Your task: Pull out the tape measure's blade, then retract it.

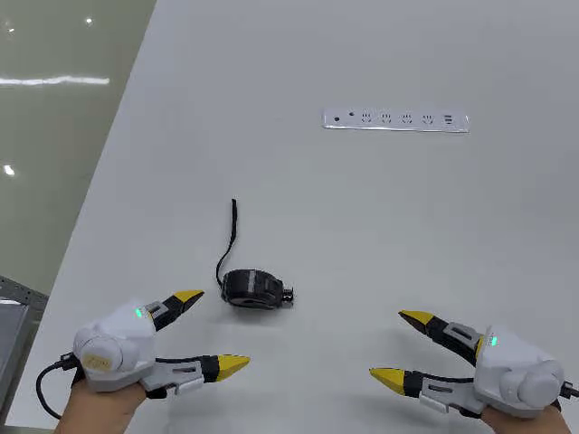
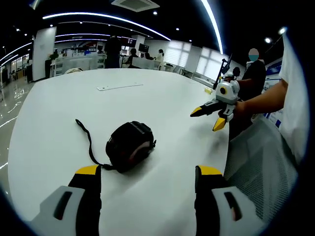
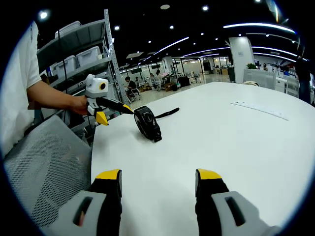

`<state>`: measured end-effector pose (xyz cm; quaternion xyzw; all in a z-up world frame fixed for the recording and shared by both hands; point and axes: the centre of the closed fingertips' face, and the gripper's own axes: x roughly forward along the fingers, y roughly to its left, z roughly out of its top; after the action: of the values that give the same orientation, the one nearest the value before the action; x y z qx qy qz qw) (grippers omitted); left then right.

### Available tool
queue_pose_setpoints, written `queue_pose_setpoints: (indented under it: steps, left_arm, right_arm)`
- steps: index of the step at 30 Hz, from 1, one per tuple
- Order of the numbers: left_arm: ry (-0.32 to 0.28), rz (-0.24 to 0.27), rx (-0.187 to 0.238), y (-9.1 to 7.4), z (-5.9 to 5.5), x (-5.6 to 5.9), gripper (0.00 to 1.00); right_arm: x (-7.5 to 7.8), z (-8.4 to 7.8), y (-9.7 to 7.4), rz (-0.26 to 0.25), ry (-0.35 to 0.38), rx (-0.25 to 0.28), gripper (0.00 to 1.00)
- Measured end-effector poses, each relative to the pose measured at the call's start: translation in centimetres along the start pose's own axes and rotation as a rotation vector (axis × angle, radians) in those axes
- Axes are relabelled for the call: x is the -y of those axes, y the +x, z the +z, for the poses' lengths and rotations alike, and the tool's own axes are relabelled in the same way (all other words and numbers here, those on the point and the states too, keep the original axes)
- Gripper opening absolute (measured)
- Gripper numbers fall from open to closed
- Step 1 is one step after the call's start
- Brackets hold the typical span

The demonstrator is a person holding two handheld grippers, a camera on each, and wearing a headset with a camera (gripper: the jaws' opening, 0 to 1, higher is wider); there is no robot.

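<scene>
A black tape measure (image 1: pixel 254 287) lies on the white table, its black wrist strap (image 1: pixel 229 240) trailing away from me and its blade tip facing right. My left gripper (image 1: pixel 208 330) is open just left of and nearer than the tape measure (image 2: pixel 129 145), not touching it. My right gripper (image 1: pixel 403 348) stands open at the near right, well apart from the tape measure (image 3: pixel 148 122). Nothing sits between either pair of yellow-tipped fingers. Each gripper view also shows the other gripper: the right one (image 2: pixel 209 117) and the left one (image 3: pixel 111 114).
A white power strip (image 1: pixel 395 119) lies flat at the far side of the table (image 1: pixel 362 217). The table's left edge runs diagonally beside glossy floor. A grey mesh chair back (image 3: pixel 44 162) stands near the table's front edge. People and shelving are far behind.
</scene>
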<state>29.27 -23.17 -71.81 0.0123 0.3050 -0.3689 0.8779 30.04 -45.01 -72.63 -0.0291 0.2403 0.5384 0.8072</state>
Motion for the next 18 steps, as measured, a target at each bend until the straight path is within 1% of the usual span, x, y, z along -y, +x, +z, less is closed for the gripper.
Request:
queue_pose_setpoints:
  steps: [8, 12, 13, 15, 18]
  left_arm:
    - [0.021, -0.008, -0.021, 0.4, 0.1, -0.7, 0.74]
    - [0.028, -0.015, -0.041, 0.8, -0.1, -1.2, 0.72]
    - [0.028, -0.016, -0.041, 0.9, 0.0, -1.3, 0.72]
    - [0.039, -0.015, -0.056, 1.2, -0.1, -1.4, 0.71]
    - [0.049, -0.023, -0.067, 1.6, -0.2, -1.5, 0.7]
  right_arm:
    - [0.2, 0.2, 0.7, 0.01, -0.012, 0.0, 0.59]
    - [0.5, 0.3, 1.1, 0.017, -0.016, -0.002, 0.58]
    - [0.5, 0.4, 1.2, 0.019, -0.016, -0.001, 0.58]
    - [0.6, 0.3, 1.4, 0.02, -0.015, 0.0, 0.58]
    - [0.6, 0.2, 1.7, 0.027, -0.015, -0.004, 0.58]
